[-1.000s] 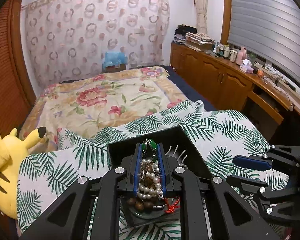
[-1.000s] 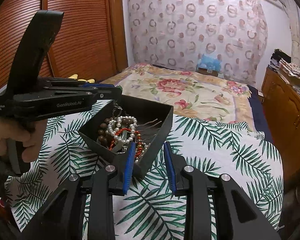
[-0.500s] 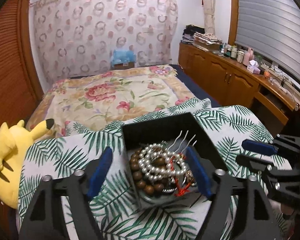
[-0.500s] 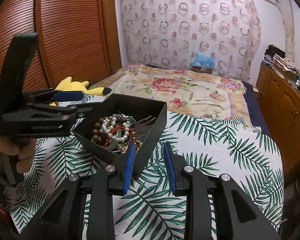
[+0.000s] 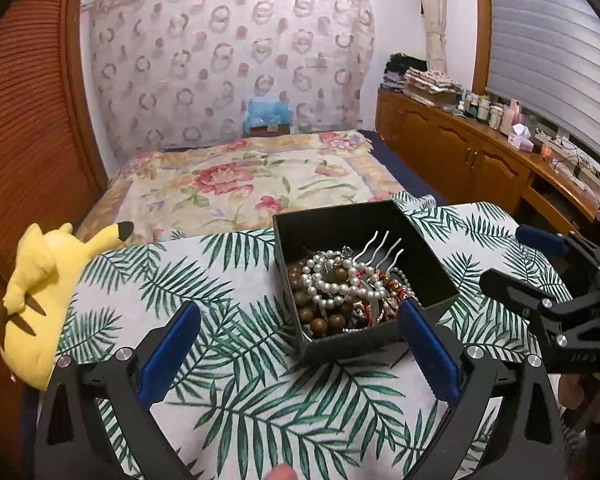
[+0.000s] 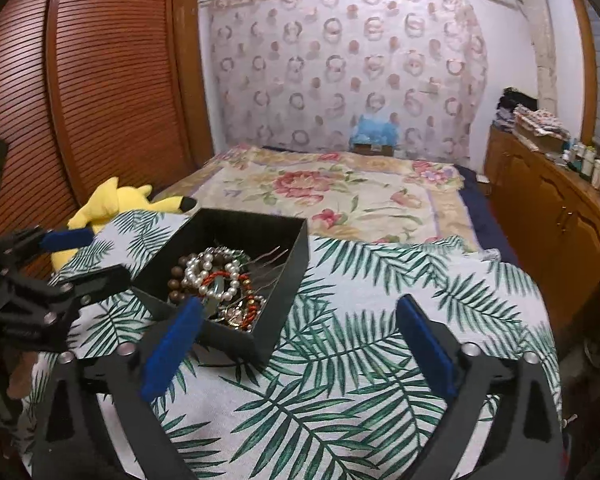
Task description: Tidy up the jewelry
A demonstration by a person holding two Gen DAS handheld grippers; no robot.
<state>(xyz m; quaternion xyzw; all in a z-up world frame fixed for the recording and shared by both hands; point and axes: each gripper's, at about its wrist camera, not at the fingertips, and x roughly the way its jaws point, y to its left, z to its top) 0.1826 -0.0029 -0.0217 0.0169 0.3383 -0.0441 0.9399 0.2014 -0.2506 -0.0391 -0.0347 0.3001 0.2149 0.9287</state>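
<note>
A black open box (image 5: pixel 436 256) stands on the palm-leaf cloth (image 5: pixel 228 280). It holds a heap of jewelry (image 5: pixel 348 288): white pearl strands, brown bead bracelets, red cord and a silver hair comb (image 5: pixel 380 250). The box also shows in the right wrist view (image 6: pixel 288 280) with the jewelry (image 6: pixel 216 280). My left gripper (image 5: pixel 300 340) is open and empty, just in front of the box. My right gripper (image 6: pixel 300 340) is open and empty, to the right of the box. Each gripper shows in the other's view, the right one (image 5: pixel 540 276) and the left one (image 6: pixel 60 264).
A yellow plush toy (image 5: pixel 40 280) lies at the cloth's left edge. A bed with a floral blanket (image 5: pixel 240 184) lies beyond. A wooden cabinet (image 5: pixel 480 160) with bottles and clutter runs along the right wall. A slatted wooden door (image 6: pixel 80 100) is on the left.
My left gripper let go of the jewelry into the box, opened wide and drew back. My right gripper opened wide from nearly shut. The box is farther from both cameras.
</note>
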